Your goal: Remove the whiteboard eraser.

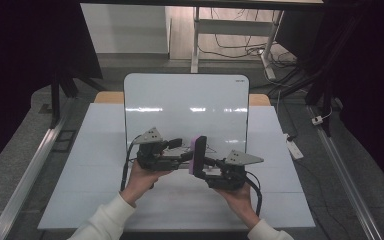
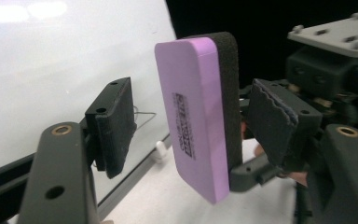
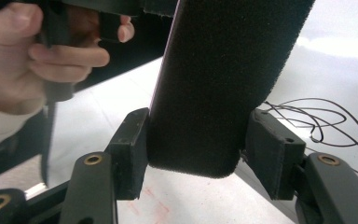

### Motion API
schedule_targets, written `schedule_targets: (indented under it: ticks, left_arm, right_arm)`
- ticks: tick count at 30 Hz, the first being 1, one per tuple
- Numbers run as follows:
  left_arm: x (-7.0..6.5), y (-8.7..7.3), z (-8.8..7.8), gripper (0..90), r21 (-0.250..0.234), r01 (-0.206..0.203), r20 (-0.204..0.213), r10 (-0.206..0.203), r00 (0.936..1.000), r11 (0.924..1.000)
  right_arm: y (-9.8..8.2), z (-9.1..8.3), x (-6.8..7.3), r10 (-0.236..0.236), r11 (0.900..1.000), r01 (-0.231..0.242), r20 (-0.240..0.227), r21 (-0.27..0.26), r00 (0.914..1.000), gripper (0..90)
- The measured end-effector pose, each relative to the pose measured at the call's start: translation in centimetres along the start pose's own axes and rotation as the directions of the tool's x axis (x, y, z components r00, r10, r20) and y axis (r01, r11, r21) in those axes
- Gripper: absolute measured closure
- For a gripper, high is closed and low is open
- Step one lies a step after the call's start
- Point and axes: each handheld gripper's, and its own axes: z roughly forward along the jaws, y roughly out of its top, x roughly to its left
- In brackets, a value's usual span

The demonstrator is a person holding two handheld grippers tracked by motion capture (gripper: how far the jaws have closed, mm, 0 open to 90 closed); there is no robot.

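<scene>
Eraser [image 1: 198, 155] handed over above the whiteboard [image 1: 186, 107]

Right gripper [image 3: 193, 149] clamps its lower end; left gripper [image 2: 191, 126] stands released, pads clear of it. I'd draw the left straight away, keeping the felt face turned toward the scribble [image 3: 317, 119].

Eraser [image 1: 198, 155] upright between both grippers; whiteboard [image 1: 186, 100] behind, on table [image 1: 100, 180].

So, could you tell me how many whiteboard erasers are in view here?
1. The purple eraser stands on end above the whiteboard, clamped in the right gripper, between the open jaws of the left gripper. No others are visible.
</scene>
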Motion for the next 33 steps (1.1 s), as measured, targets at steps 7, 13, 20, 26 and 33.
schedule_targets:
  ticks: [7, 13, 20, 26, 33]
  left_arm:
    - [0.7, 0.0, 0.2, 30.9, 0.004, -0.006, 0.098, 0.006, 0.9951, 1.0]
    - [0.9, -0.1, 0.6, 30.7, 0.009, -0.017, 0.185, 0.015, 0.9827, 0.9998]
    - [1.4, -0.2, 1.1, 33.8, 0.038, 0.014, 0.296, -0.024, 0.9547, 0.9992]
    - [1.2, -0.2, 1.3, 38.4, 0.043, 0.003, 0.304, -0.015, 0.9525, 0.9991]
    - [0.7, -0.3, 1.3, 39.8, 0.033, -0.015, 0.259, 0.006, 0.9658, 0.9994]
  right_arm:
    - [0.0, -0.6, -0.6, -0.012, 1.0, 0.013, -0.106, 0.0, 0.9942, 42.9]
    - [-0.1, -0.4, -0.5, -0.035, 0.999, 0.038, -0.205, 0.009, 0.9781, 43.0]
    - [-0.1, -0.3, -0.8, -0.047, 0.999, 0.053, -0.319, 0.01, 0.9466, 43.2]
    - [-0.1, -0.3, -1.1, -0.055, 0.997, 0.07, -0.343, 0.032, 0.9376, 43.2]
    - [-0.1, -0.3, -1.1, -0.059, 0.996, 0.077, -0.317, 0.044, 0.9466, 41.7]
